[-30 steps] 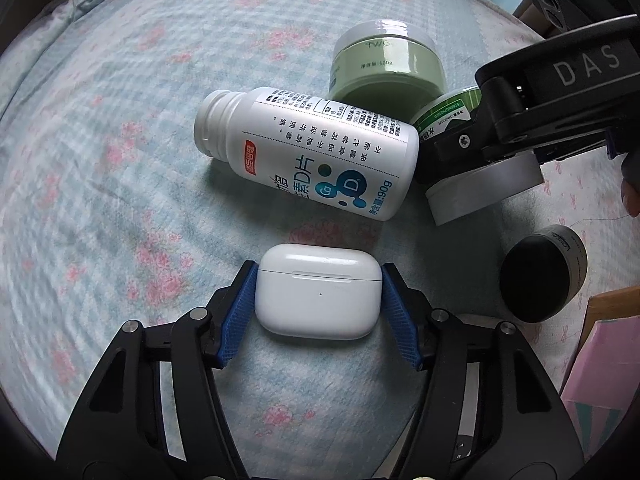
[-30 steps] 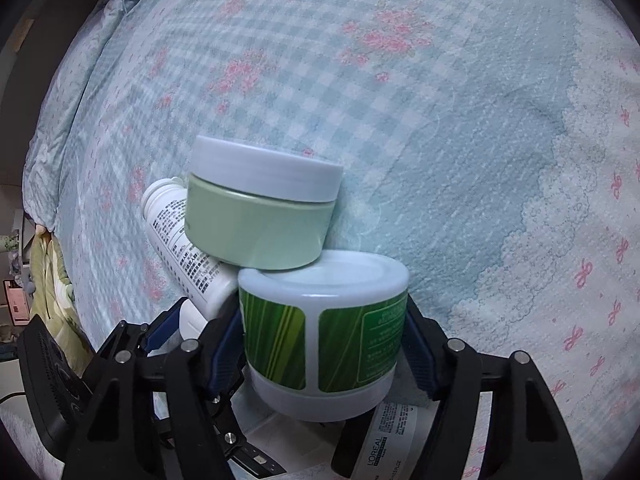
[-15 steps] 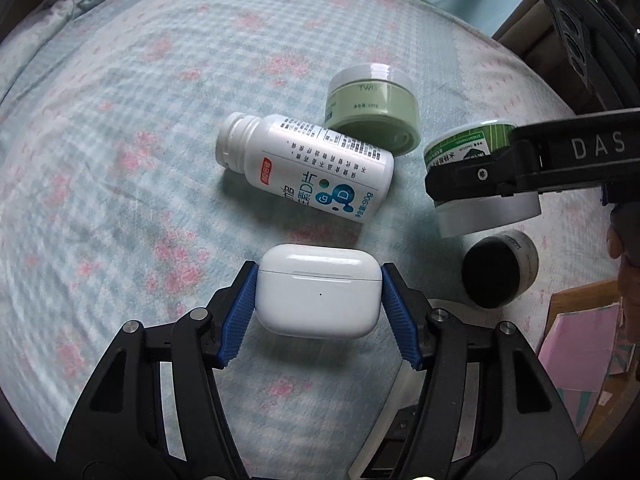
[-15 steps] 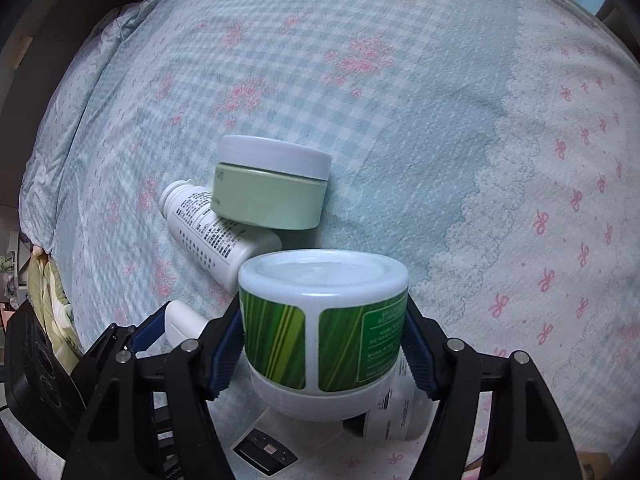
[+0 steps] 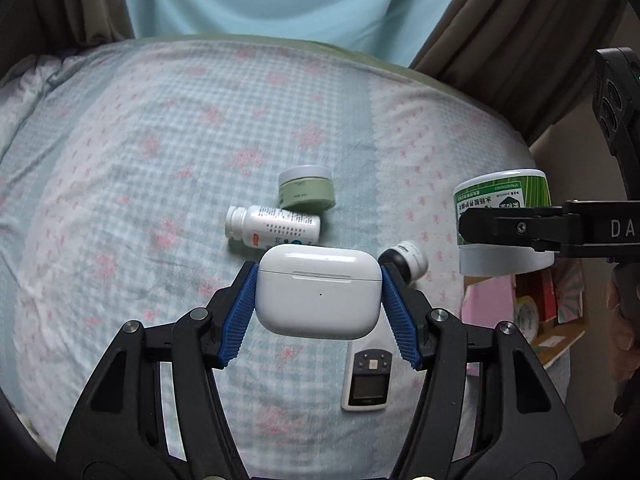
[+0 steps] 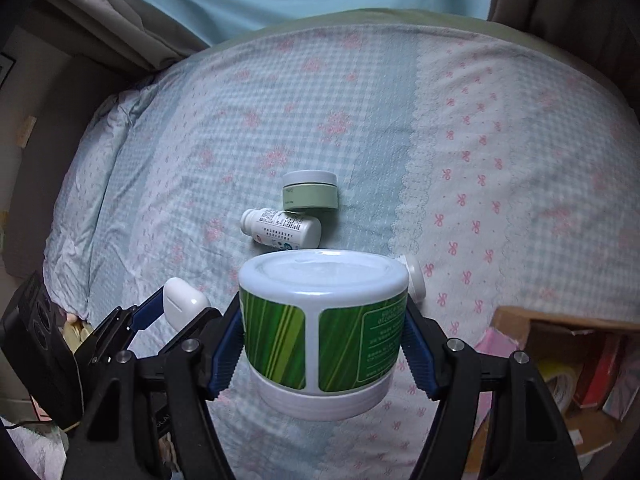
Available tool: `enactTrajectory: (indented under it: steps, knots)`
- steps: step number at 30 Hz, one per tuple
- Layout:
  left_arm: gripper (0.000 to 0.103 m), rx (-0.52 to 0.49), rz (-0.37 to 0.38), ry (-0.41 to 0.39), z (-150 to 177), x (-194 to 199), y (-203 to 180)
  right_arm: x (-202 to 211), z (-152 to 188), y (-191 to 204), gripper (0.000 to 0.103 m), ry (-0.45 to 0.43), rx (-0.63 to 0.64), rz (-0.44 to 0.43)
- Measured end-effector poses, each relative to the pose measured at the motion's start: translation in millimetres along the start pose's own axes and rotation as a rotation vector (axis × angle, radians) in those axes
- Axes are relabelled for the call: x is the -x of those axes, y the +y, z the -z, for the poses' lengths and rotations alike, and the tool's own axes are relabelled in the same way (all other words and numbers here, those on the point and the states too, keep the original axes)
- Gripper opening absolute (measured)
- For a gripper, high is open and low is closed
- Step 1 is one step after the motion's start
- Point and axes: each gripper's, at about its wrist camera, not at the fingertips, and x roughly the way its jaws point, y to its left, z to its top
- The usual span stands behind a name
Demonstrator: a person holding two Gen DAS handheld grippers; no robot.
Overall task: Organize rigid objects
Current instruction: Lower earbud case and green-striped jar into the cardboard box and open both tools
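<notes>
My left gripper [image 5: 319,297] is shut on a white earbud case [image 5: 318,290] and holds it well above the bed. My right gripper [image 6: 323,340] is shut on a white jar with a green label [image 6: 320,328], also lifted; the jar shows in the left wrist view [image 5: 502,220] at the right. The earbud case shows in the right wrist view [image 6: 182,303] at lower left. On the bed lie a white pill bottle [image 5: 272,227] on its side, a pale green cream jar [image 5: 307,193] touching it, and a small black-and-white jar [image 5: 406,262].
A white handheld device with a small screen [image 5: 366,378] lies on the bedsheet [image 5: 120,200] below the earbud case. A cardboard box with pink and red items [image 6: 560,360] stands off the bed's right edge. Curtains [image 5: 500,20] hang behind the bed.
Both grippers have risen and pulled back from the bed with their objects. The bottle and jars on the sheet look much smaller. The white handheld device has come into view.
</notes>
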Motion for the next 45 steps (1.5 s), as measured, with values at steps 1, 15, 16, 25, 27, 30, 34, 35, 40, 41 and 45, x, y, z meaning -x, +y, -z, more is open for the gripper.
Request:
enactTrajectory:
  steps: [1,15,16,25,27,30,34,35,40,41,45]
  knots:
    - [0.058,-0.019,0.008,-0.003,-3.0,11.2,-3.5,12.9,5.5,0.5,0.066,-0.017,-0.017,-0.001]
    - [0.058,-0.109,0.002,-0.07,-9.1,95.9,-111.0,158.7,89.9,-92.4,0.066,-0.157,-0.085,0.033]
    - [0.058,-0.105,0.005,-0.077,-6.7,99.2,-123.7,166.4,96.7,-107.2,0.066,-0.154,-0.088,0.035]
    - [0.058,-0.11,0.063,-0.028,14.7,75.6,-242.4,197.2,137.2,-225.6,0.066,-0.105,-0.079,0.162]
    - [0.058,-0.134,0.063,-0.011,17.9,63.0,-264.2,197.0,142.5,-247.3,0.066,-0.101,-0.079,0.168]
    - [0.058,-0.174,0.065,0.035,21.3,37.0,-294.0,190.3,145.7,-275.3,0.066,-0.095,-0.085,0.19]
    - [0.058,-0.213,0.068,0.104,25.0,-3.3,-327.8,176.4,144.9,-307.7,0.066,-0.091,-0.102,0.204]
    - [0.058,-0.22,0.068,0.122,25.9,-14.9,-334.5,171.2,143.9,-312.7,0.066,-0.087,-0.088,0.225]
    - [0.058,-0.248,0.036,0.206,30.9,-80.1,-349.3,137.9,143.1,-332.8,0.066,-0.032,0.044,0.288]
    - [0.058,-0.246,0.03,0.224,32.5,-93.3,-349.7,129.9,144.4,-334.6,0.066,-0.017,0.079,0.3]
    - [0.058,-0.239,0.013,0.282,37.3,-137.6,-347.1,97.0,155.3,-333.1,0.066,0.051,0.275,0.364]
